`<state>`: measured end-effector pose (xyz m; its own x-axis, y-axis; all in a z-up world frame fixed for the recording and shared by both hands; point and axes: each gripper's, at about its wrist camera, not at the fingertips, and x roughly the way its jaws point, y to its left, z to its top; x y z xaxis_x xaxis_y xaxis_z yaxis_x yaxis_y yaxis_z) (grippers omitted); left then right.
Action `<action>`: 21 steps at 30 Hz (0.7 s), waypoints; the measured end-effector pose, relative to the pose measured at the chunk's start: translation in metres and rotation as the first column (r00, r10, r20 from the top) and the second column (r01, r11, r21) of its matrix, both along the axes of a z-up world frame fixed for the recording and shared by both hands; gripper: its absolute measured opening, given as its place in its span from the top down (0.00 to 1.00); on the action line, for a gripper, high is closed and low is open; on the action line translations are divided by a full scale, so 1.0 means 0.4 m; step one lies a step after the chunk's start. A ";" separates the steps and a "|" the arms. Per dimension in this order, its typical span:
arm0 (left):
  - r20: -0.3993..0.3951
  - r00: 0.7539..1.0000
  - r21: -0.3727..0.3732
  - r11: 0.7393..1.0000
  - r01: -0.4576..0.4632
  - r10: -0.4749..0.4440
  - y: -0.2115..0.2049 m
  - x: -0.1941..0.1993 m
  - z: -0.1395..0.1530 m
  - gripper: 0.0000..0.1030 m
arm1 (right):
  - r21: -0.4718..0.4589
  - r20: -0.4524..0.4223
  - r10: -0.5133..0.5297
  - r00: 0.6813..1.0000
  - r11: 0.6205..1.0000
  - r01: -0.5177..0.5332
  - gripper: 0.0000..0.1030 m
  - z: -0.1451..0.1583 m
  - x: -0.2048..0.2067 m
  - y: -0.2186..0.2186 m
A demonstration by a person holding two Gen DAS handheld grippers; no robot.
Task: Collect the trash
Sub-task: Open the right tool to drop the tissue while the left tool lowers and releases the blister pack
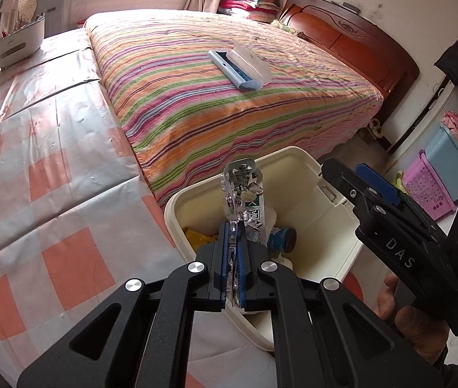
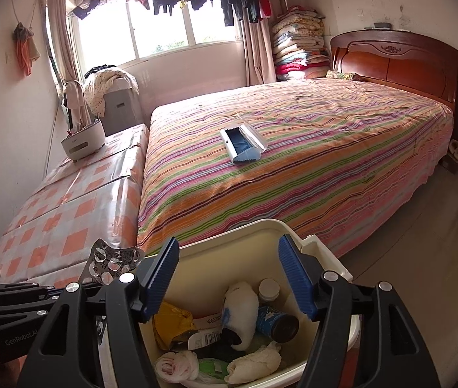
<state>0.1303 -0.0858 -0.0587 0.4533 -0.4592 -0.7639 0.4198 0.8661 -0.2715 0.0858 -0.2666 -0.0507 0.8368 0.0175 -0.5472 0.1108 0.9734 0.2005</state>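
My left gripper [image 1: 233, 242] is shut on a used silver pill blister pack [image 1: 245, 190] and holds it upright over the near-left rim of a cream trash bin [image 1: 296, 158]. The pack also shows in the right wrist view [image 2: 109, 262], left of the bin [image 2: 261, 226]. My right gripper [image 2: 229, 278] is open and empty above the bin; it shows from the side in the left wrist view [image 1: 358, 181]. The bin holds a blue can [image 2: 275, 321], white tissue wads [image 2: 241, 307], a yellow wrapper [image 2: 170, 323] and other scraps.
A striped bed [image 2: 309, 148] lies behind the bin, with an open blue glasses case [image 2: 241, 144] on it. A checked covered surface [image 1: 34, 161] runs along the left, with a white holder [image 1: 18, 42] at its far end. Plastic baskets [image 1: 429, 184] stand at the right.
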 end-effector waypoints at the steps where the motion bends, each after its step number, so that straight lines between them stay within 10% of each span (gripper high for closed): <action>1: 0.000 1.000 0.002 1.000 0.002 -0.002 -0.004 0.001 -0.002 0.95 | 0.011 0.003 -0.003 1.000 1.000 0.003 0.39 0.001 -0.001 -0.004; 21: -0.007 0.998 0.037 0.997 0.060 -0.060 -0.071 -0.017 -0.037 0.92 | 0.048 0.028 -0.029 0.999 0.998 0.027 0.36 0.008 -0.011 -0.025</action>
<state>0.1237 -0.1142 -0.0734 0.4211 -0.4569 -0.7835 0.4701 0.8487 -0.2423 0.0813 -0.2767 -0.0476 0.8528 0.0193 -0.5219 0.1313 0.9593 0.2500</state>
